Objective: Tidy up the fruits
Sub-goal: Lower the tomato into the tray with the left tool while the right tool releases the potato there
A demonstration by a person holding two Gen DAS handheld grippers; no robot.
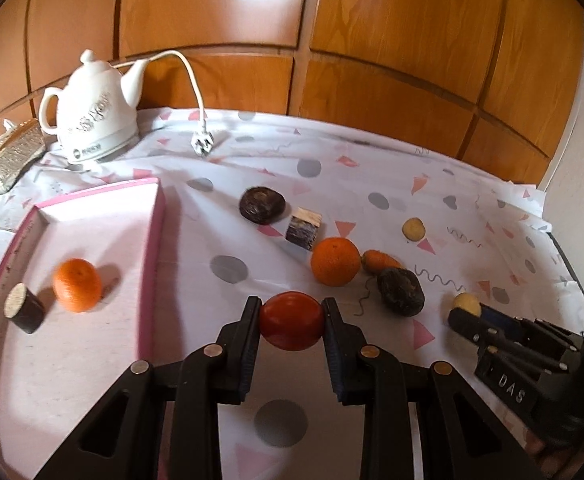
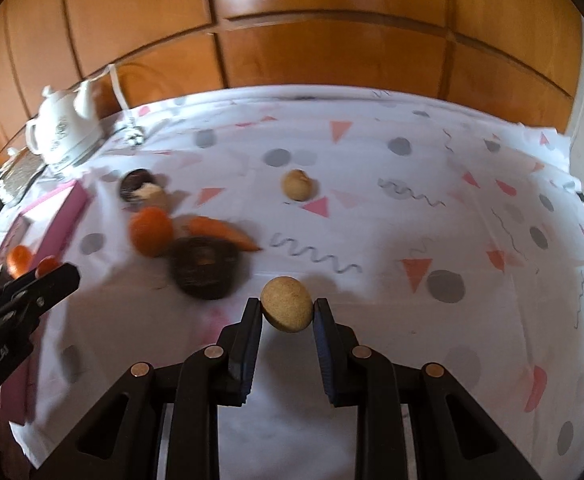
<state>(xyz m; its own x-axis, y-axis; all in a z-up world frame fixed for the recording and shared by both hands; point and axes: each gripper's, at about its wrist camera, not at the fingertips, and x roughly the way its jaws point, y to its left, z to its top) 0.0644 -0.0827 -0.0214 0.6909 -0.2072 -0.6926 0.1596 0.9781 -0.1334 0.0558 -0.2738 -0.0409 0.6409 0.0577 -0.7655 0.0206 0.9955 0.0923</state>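
A white tablecloth point(image 1: 372, 184) printed with grey dots and pink triangles covers the table in front of brown wooden panels. The pink tray point(image 1: 154, 240) lies on it, and everything below is placed from that tray. Behind the tray's far end stands a white kettle point(image 1: 96, 116), its plug lying on the cloth near it. Inside the tray sit an orange point(image 1: 77, 285) and, just beside it toward the tray's outer wall, a dark cylinder point(image 1: 24, 308) with a pale top. Just off the tray's inner wall, the left gripper point(image 1: 292, 320) pinches a red tomato point(image 1: 292, 320) between its pads, lifted clear of the cloth. Further from the tray a second orange point(image 1: 335, 261) touches a carrot point(image 1: 380, 260), with a dark round fruit point(image 1: 401, 291) close by; another dark fruit point(image 1: 262, 205) and a small block point(image 1: 303, 227) lie beyond them. Well away from the tray, the right gripper point(image 2: 287, 310) is clamped on a small tan potato point(image 2: 287, 310), and a second potato point(image 2: 298, 185) rests on the cloth further off.
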